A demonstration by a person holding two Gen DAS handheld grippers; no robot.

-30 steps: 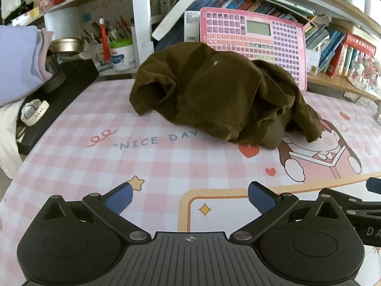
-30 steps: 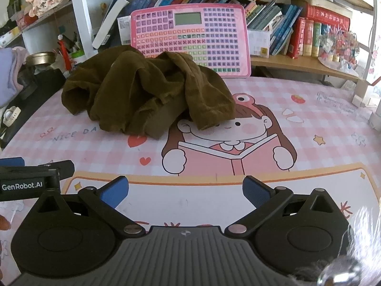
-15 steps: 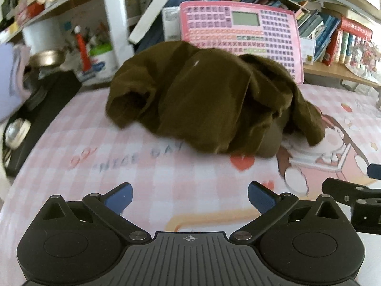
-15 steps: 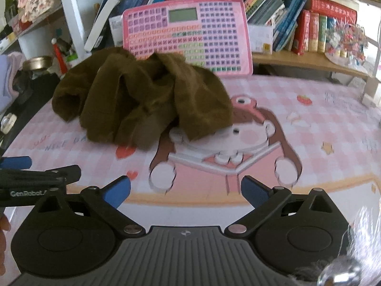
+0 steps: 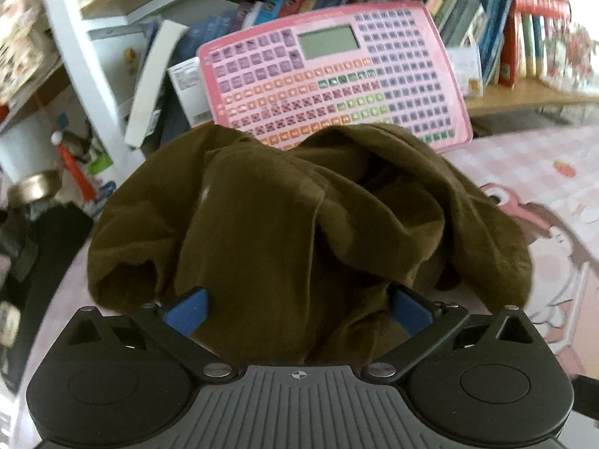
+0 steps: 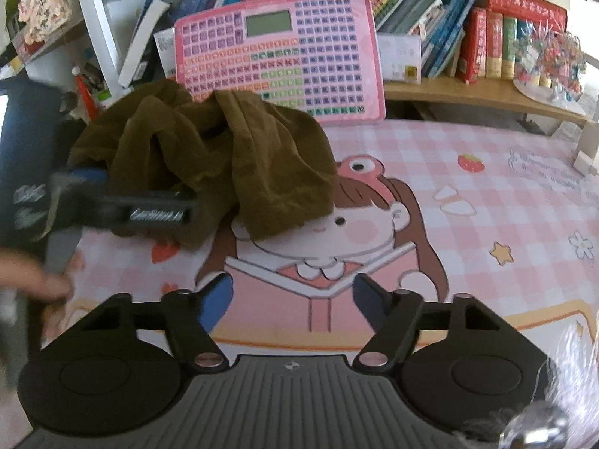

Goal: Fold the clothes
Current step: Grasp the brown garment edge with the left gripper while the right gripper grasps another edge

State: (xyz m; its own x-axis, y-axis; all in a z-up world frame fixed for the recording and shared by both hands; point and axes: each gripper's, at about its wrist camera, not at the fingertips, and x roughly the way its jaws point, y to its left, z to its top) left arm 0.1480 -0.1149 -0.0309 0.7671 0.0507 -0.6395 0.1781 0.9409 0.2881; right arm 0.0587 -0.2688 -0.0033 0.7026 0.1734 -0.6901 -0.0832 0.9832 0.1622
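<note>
Brown garment (image 5: pixel 299 224) lies crumpled in a heap on the pink checked cartoon mat (image 6: pixel 486 205), in front of the pink keypad toy (image 6: pixel 277 56) propped against the bookshelf.

No fold is seen in the cloth; it is bunched, with lobes hanging toward the mat. The left gripper (image 5: pixel 299 308) is pushed up against the near edge of the heap, its blue pads spread wide with cloth between them but not pinched. The right gripper (image 6: pixel 292 299) is held over bare mat, well apart from the garment, its jaws likewise released and holding nothing. The step in hand is judged to be a reach for a first hold; next, an edge or corner must be found, clamped and drawn out flat.
</note>
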